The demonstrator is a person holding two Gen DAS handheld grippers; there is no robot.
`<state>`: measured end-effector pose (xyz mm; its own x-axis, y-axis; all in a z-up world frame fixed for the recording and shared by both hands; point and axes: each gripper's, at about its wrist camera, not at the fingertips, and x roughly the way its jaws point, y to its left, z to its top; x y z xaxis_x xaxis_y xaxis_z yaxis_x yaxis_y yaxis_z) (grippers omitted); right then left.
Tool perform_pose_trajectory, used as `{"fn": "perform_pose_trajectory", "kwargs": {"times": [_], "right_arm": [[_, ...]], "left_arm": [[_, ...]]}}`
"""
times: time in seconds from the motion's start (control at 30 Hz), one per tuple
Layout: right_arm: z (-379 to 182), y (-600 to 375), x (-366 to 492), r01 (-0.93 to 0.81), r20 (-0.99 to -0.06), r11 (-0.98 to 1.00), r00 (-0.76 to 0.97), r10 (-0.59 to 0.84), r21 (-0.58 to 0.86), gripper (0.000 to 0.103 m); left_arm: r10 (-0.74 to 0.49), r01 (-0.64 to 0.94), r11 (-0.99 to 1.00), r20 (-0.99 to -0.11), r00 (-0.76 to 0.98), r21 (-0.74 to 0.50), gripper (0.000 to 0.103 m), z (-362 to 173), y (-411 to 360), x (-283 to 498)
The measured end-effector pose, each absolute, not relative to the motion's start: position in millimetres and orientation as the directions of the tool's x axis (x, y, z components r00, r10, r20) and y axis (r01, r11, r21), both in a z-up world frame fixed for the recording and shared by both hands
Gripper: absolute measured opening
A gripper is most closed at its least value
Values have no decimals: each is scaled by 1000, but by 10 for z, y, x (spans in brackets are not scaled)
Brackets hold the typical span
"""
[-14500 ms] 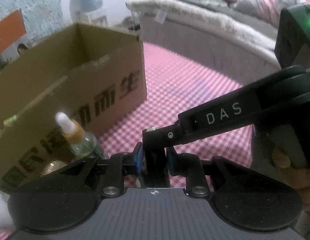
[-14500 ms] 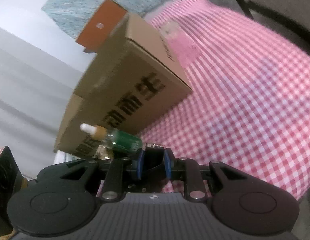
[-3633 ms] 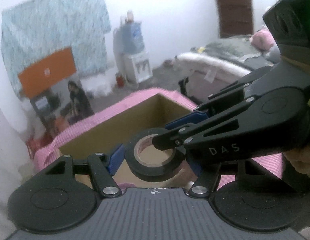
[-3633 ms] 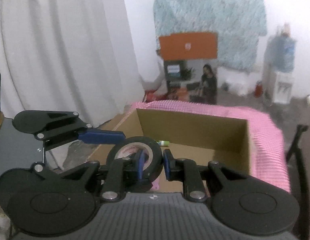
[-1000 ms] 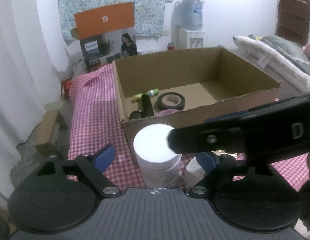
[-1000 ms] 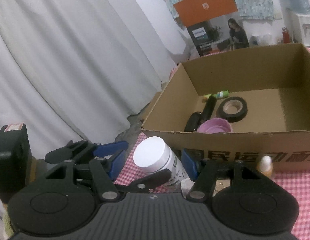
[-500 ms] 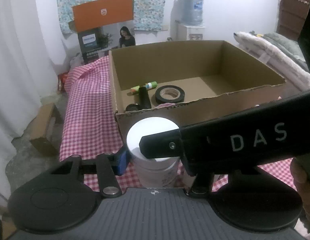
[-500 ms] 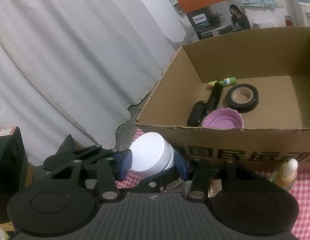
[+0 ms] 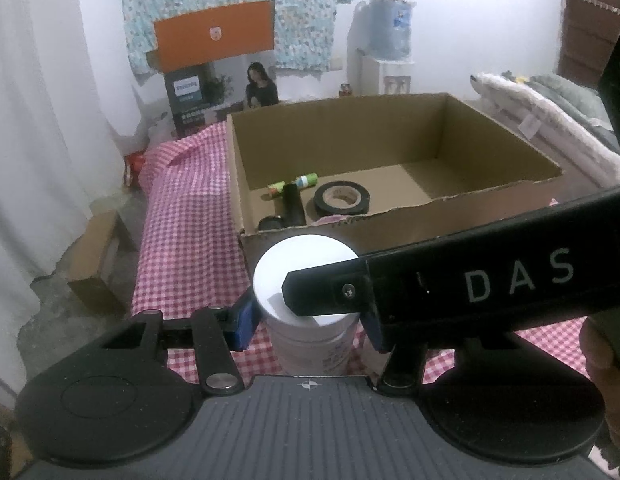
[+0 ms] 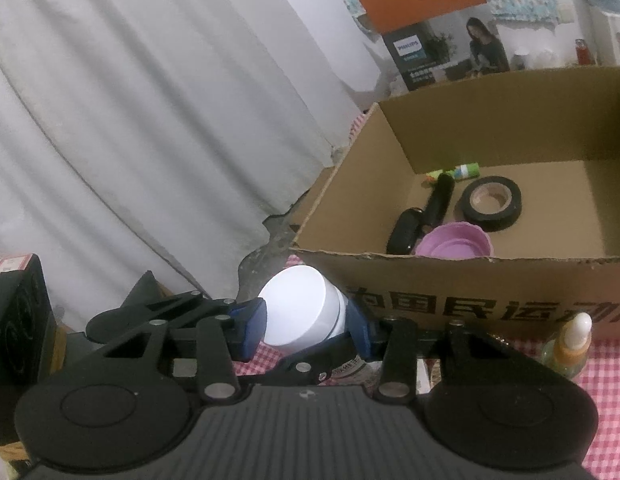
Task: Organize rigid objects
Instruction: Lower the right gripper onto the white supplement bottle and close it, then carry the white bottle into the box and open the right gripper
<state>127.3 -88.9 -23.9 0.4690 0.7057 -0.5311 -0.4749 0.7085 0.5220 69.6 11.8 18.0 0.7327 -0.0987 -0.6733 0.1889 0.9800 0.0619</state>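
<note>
Both grippers meet on 1 white jar [image 9: 305,280] standing on the pink checked cloth [image 9: 185,232], just in front of the cardboard box [image 9: 462,216]. The left gripper [image 9: 307,320] has its blue pads against the jar's sides below the lid, jaws narrowed onto it after closing in. The right gripper [image 10: 305,326] has likewise just been closing, and its pads clamp the lid area from the other angle. One of its fingers crosses the lid in the left wrist view.

The jar looks like stiff plastic with a smooth, possibly slippery wall, and probably light. A hold on the straight body under the lid rim seems safest, since the rim would stop it sliding down. Its weight cannot be told from here.

Beside the jar, a small dropper bottle [image 10: 568,346] stands on the cloth against the box front. Inside the box lie a roll of black tape [image 10: 492,202], a pink dish [image 10: 454,244], a black tube [image 10: 438,200] and a green-labelled stick [image 10: 466,170].

Beyond the table are a white curtain [image 10: 149,120], an orange and grey carton [image 9: 213,36], a water dispenser [image 9: 386,64] and a bed [image 9: 550,108].
</note>
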Motion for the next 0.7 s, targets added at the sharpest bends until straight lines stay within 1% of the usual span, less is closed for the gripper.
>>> {"fn": "perform_pose_trajectory", "kwargs": {"times": [0.33, 0.7], "right_arm": [[-63, -874, 1087, -516, -495, 691, 482, 723, 507, 48], [243, -828, 869, -585, -432, 661, 500, 751, 470, 48]], "left_arm": [[-78, 170, 982, -630, 772, 86, 53, 362, 147, 486], [-36, 134, 981, -548, 836, 140, 53, 642, 182, 270]]}}
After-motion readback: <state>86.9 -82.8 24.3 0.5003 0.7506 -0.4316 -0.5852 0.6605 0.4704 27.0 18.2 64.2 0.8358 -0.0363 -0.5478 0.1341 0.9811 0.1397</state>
